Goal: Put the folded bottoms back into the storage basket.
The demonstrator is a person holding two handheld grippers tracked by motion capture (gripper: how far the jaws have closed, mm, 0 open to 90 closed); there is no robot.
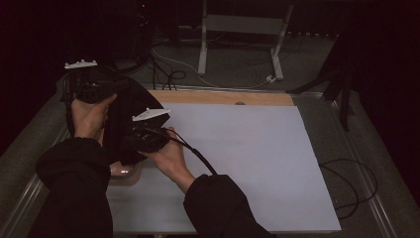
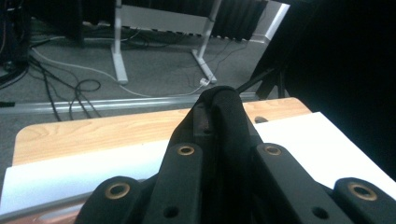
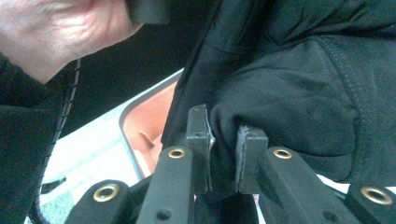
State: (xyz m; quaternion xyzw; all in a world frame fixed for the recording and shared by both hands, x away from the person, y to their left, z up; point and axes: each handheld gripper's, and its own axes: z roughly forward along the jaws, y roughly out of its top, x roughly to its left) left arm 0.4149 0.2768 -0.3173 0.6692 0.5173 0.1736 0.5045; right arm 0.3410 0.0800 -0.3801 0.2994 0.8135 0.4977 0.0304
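A black garment (image 1: pixel 128 106) hangs bunched between both hands at the table's left edge, above a reddish-brown tub (image 1: pixel 123 172). My left gripper (image 2: pixel 219 133) is shut on a fold of the black garment (image 2: pixel 224 100), which rises between its jaws. In the high view the left gripper (image 1: pixel 98 90) is held up at the far left. My right gripper (image 3: pixel 224 144) is shut on a lower bunch of the garment (image 3: pixel 299 102), the cloth squeezed between the pads (image 3: pixel 198 135). In the high view the right gripper (image 1: pixel 143 139) sits lower and nearer, against the cloth.
A white sheet (image 1: pixel 242 158) covers most of the table, with a wooden strip (image 1: pixel 223 97) along its far edge. The tub (image 3: pixel 144 123) lies below the cloth. Cables (image 1: pixel 166 74) and a stand's legs (image 1: pixel 202 54) are on the floor beyond. A cable (image 1: pixel 354 183) loops at the right.
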